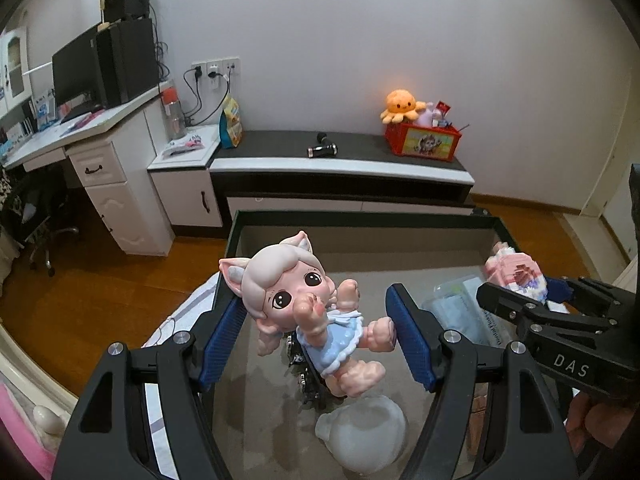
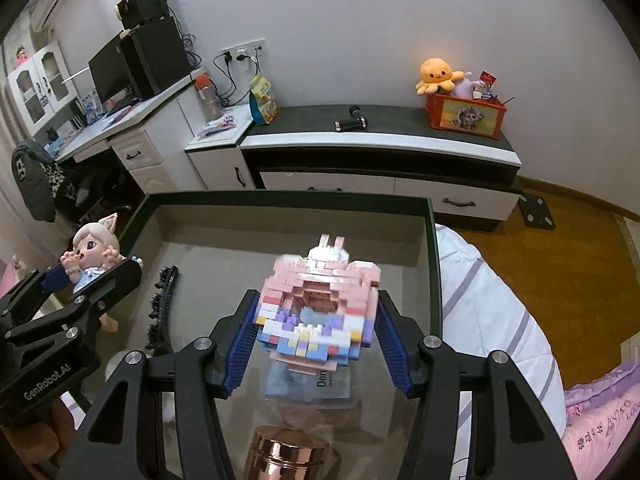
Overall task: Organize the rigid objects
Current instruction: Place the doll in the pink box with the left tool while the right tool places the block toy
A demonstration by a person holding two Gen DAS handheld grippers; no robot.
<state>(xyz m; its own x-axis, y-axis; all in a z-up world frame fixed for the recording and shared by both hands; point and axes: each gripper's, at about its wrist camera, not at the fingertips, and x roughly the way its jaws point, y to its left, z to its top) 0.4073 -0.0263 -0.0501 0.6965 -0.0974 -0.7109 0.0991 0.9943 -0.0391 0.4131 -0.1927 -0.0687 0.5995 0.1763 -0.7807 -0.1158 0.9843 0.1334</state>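
Note:
My left gripper (image 1: 318, 326) is shut on a pink doll (image 1: 308, 304) with cat ears and a blue dress, held above the dark-rimmed storage box (image 1: 360, 218). The doll also shows in the right wrist view (image 2: 94, 258), at the box's left edge. My right gripper (image 2: 316, 332) is shut on a pink, white and purple brick-built figure (image 2: 320, 308), held over the box's middle. The figure also shows in the left wrist view (image 1: 514, 272).
In the box lie a black toy track (image 2: 160, 308), a white round figure (image 1: 362, 432), a clear packet (image 1: 460, 312) and a copper-coloured tin (image 2: 286, 456). A white quilt (image 2: 492, 312) lies right of the box. A low cabinet (image 2: 380, 136) carries a red toy bin (image 2: 466, 114).

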